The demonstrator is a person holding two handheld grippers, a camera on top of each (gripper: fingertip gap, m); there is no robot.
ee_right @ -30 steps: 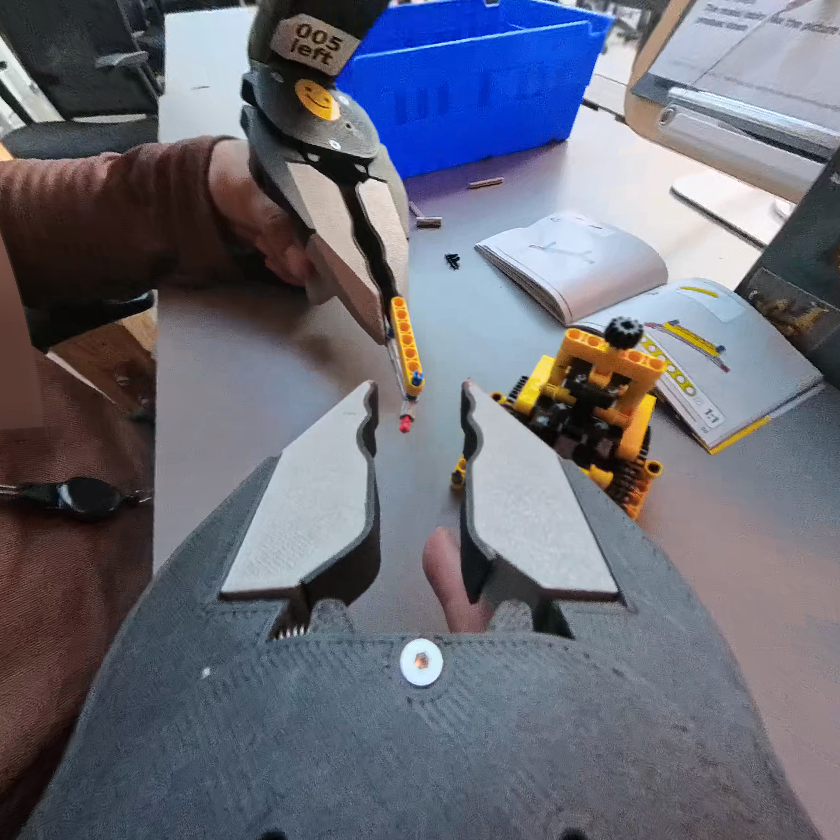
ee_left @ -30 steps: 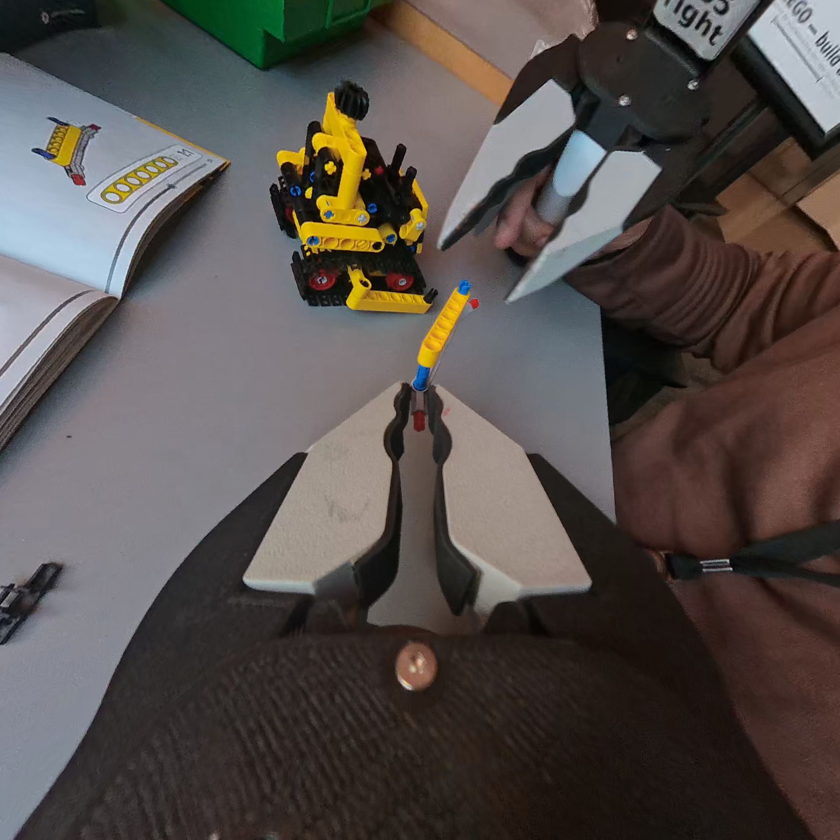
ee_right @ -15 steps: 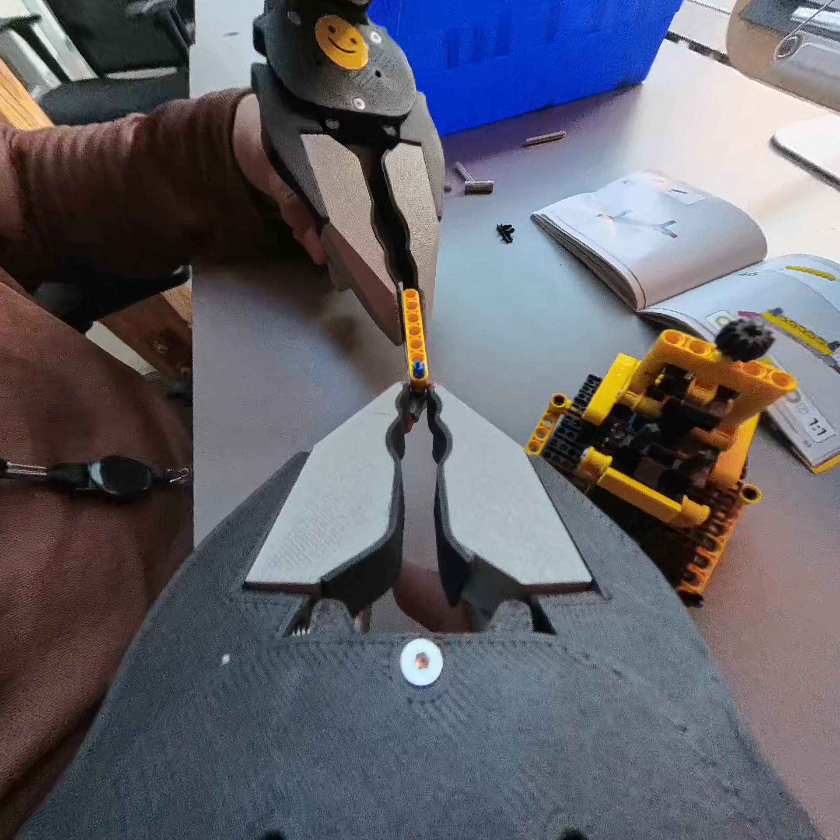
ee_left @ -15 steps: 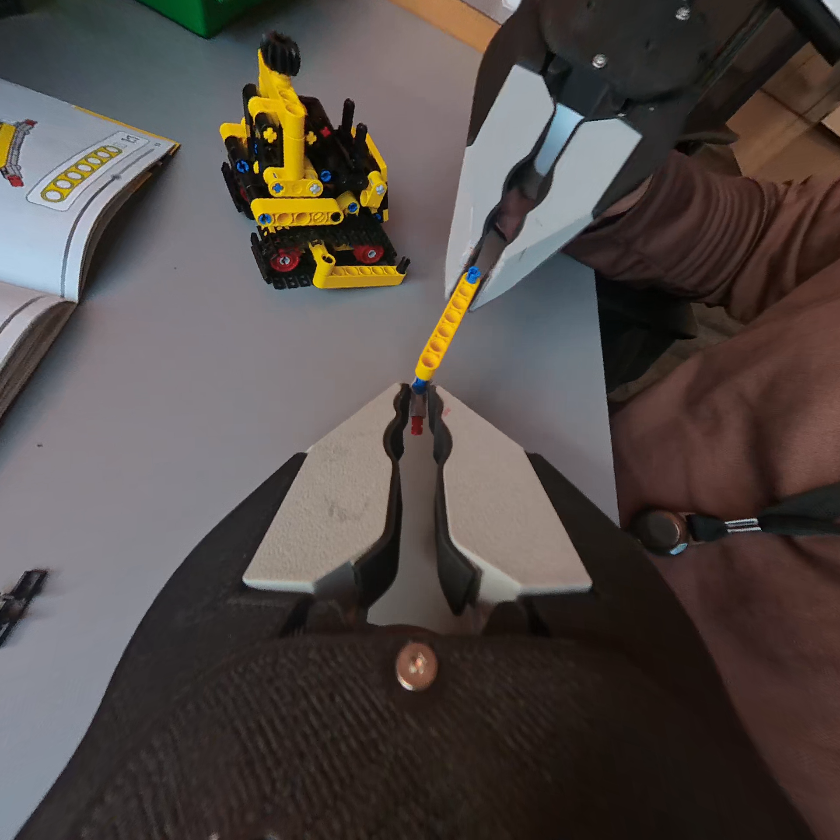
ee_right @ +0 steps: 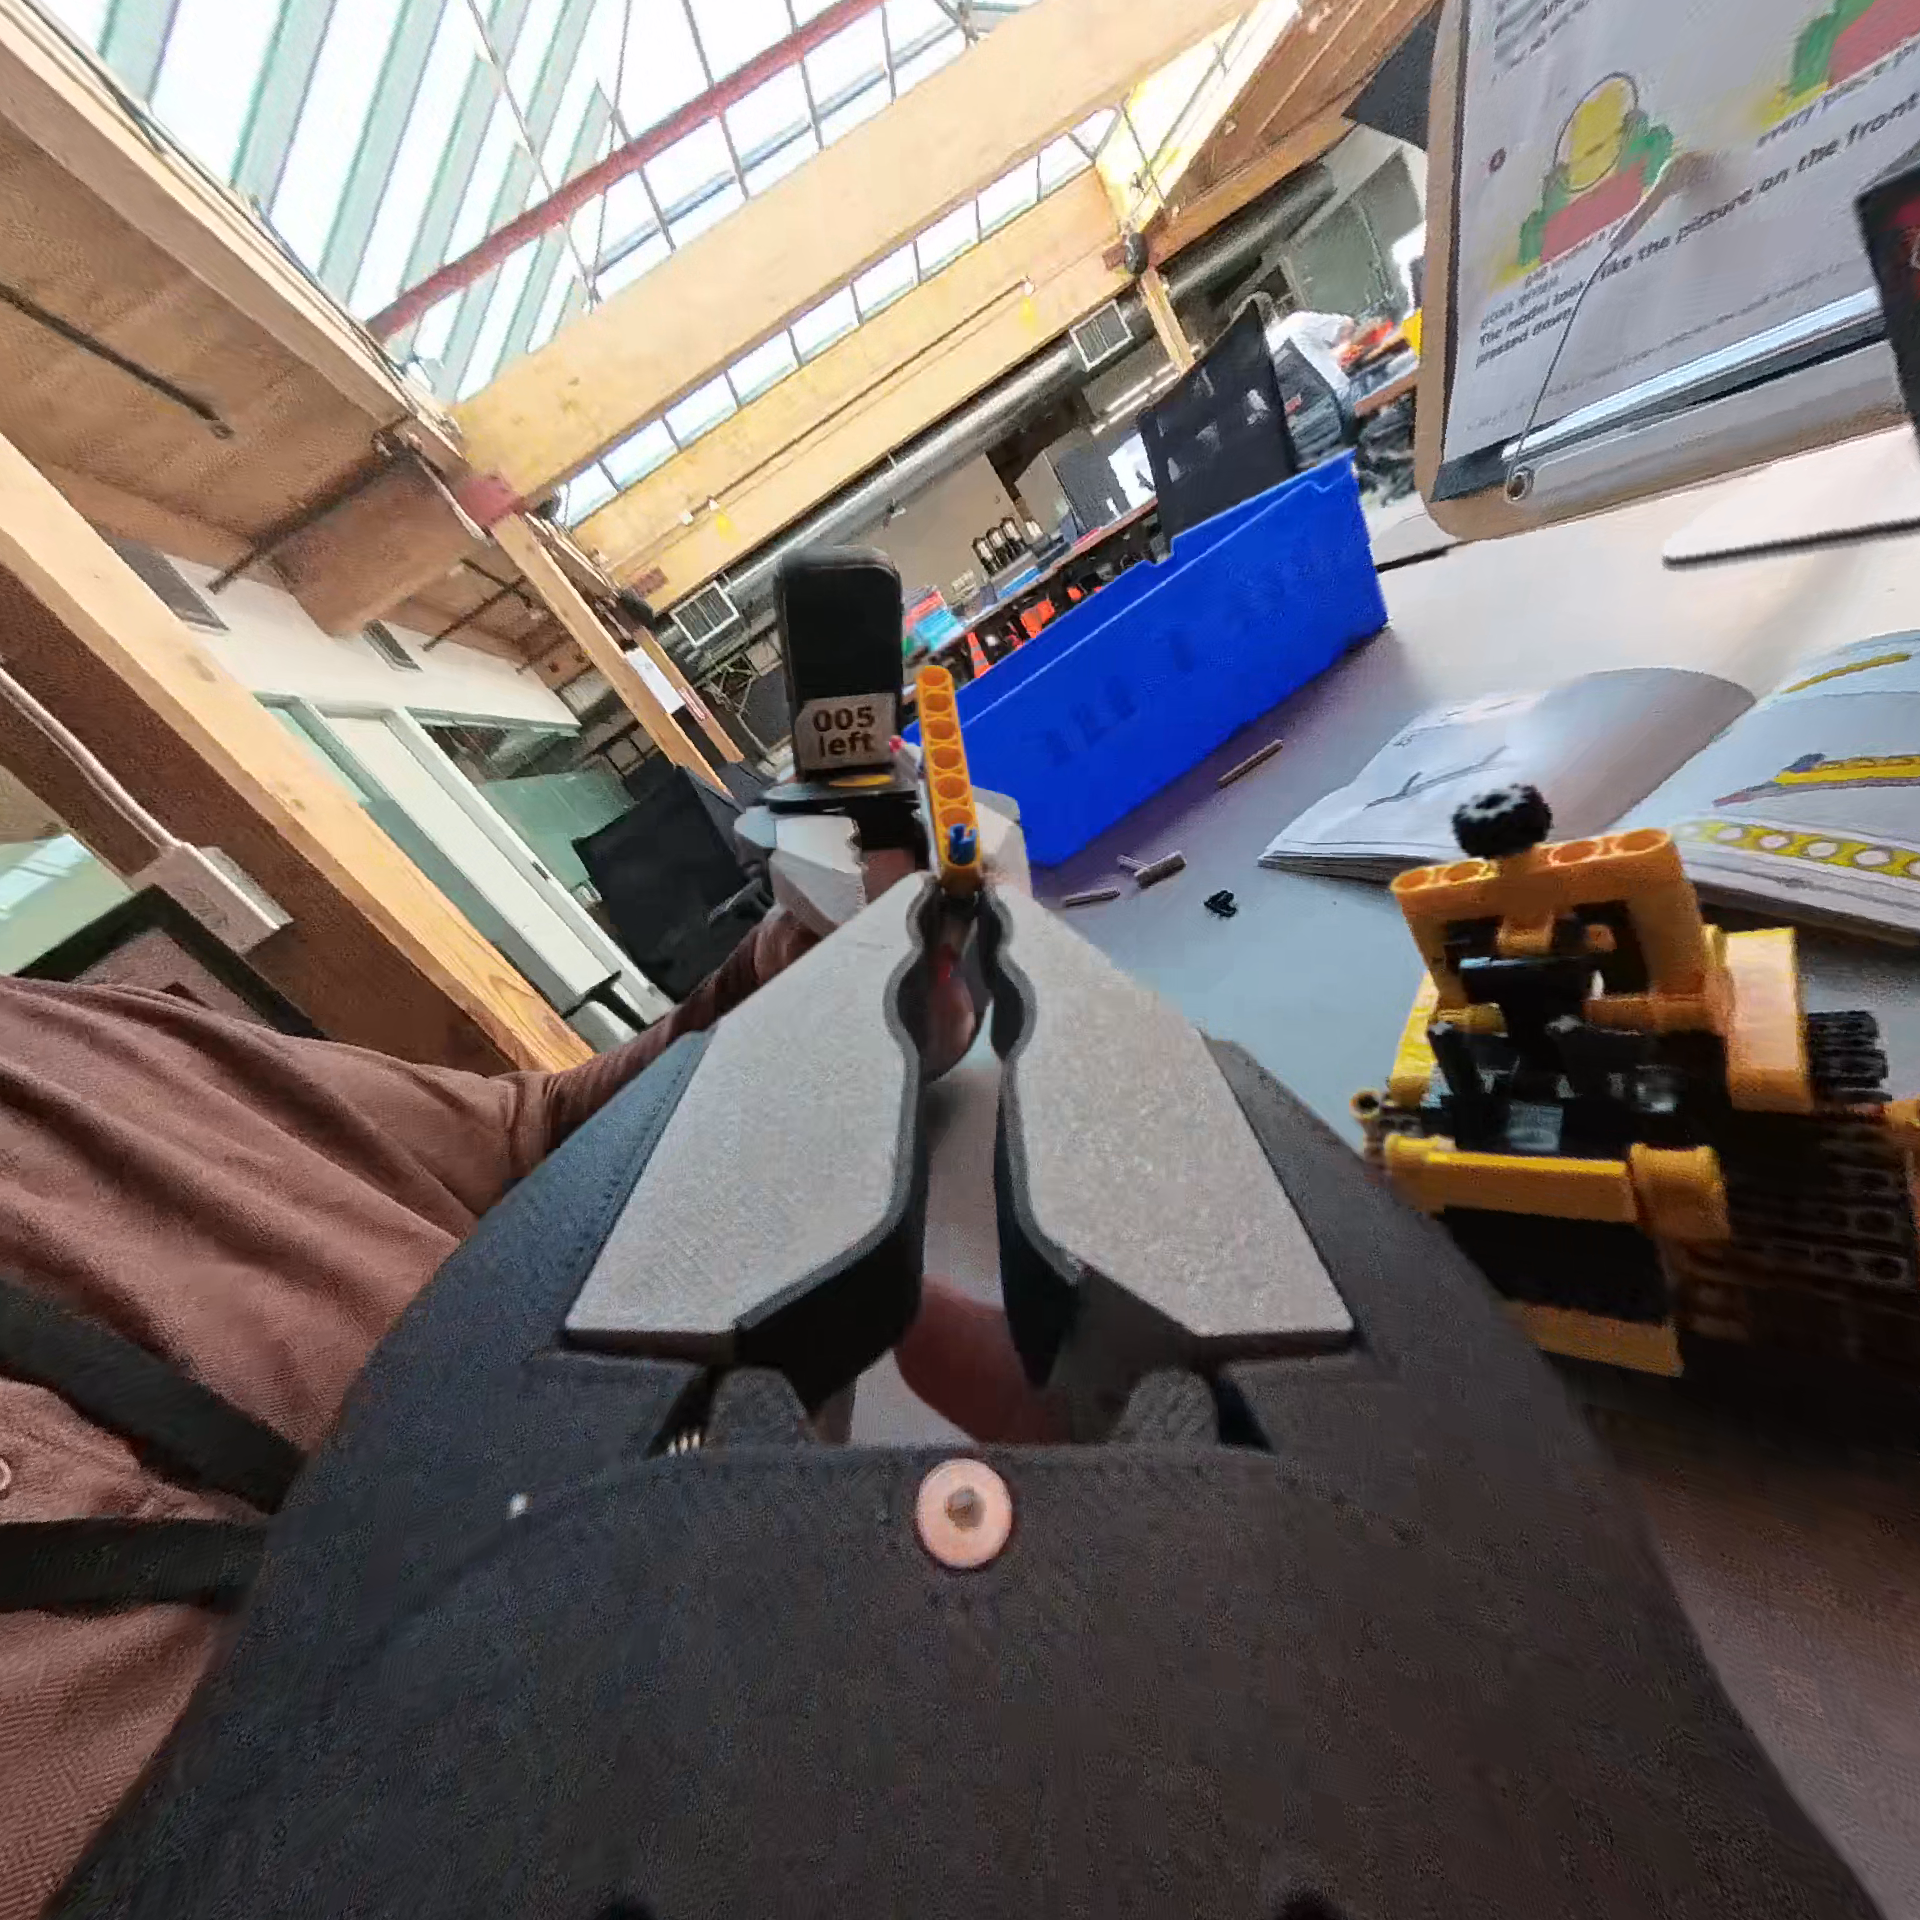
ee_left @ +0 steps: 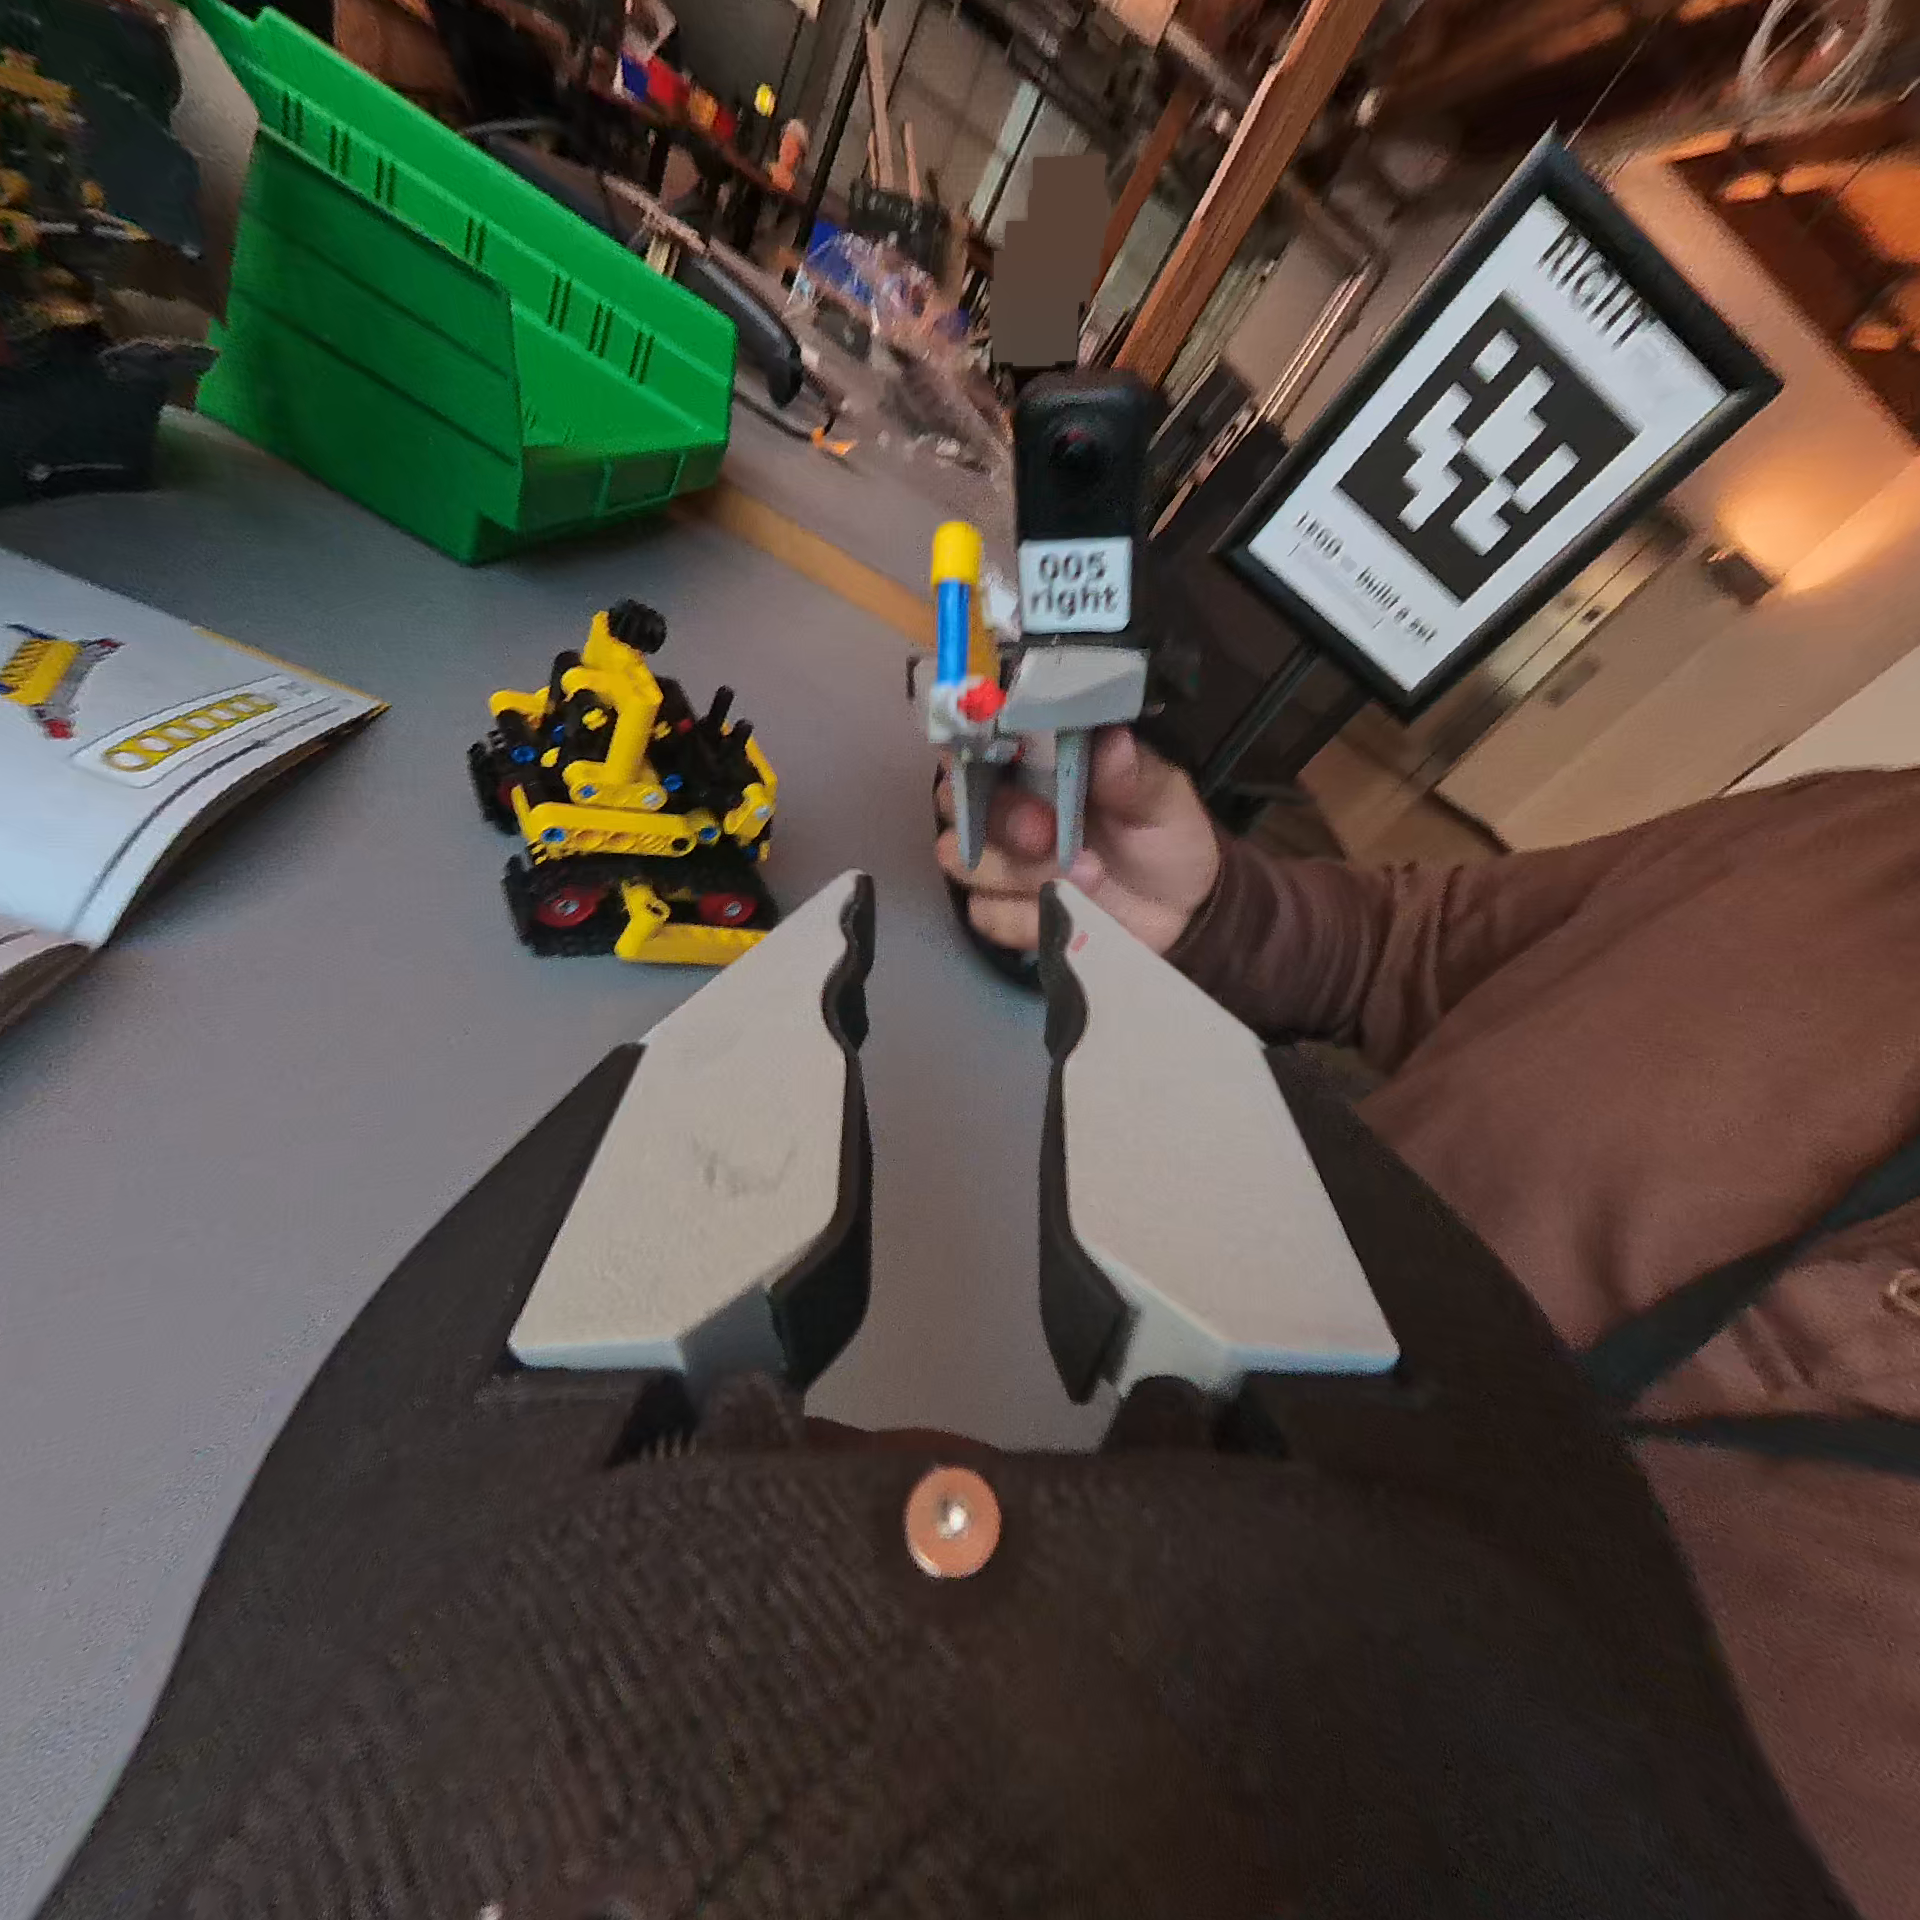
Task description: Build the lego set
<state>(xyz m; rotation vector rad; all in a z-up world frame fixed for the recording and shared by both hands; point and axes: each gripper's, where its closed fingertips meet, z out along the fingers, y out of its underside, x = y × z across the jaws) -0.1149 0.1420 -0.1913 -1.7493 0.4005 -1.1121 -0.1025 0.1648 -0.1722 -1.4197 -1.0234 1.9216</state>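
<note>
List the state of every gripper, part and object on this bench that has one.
left gripper: open, empty
right gripper: shut on the yellow beam
yellow beam: upright, held off the table
bulldozer model: part-built, standing on the table
instruction booklet: lying open
green bin: tipped on its side
blue bin: upright on the table

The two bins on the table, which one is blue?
The blue bin is the long one beyond the held yellow beam in the right wrist view; the other, the green bin, shows in the left wrist view.
</note>
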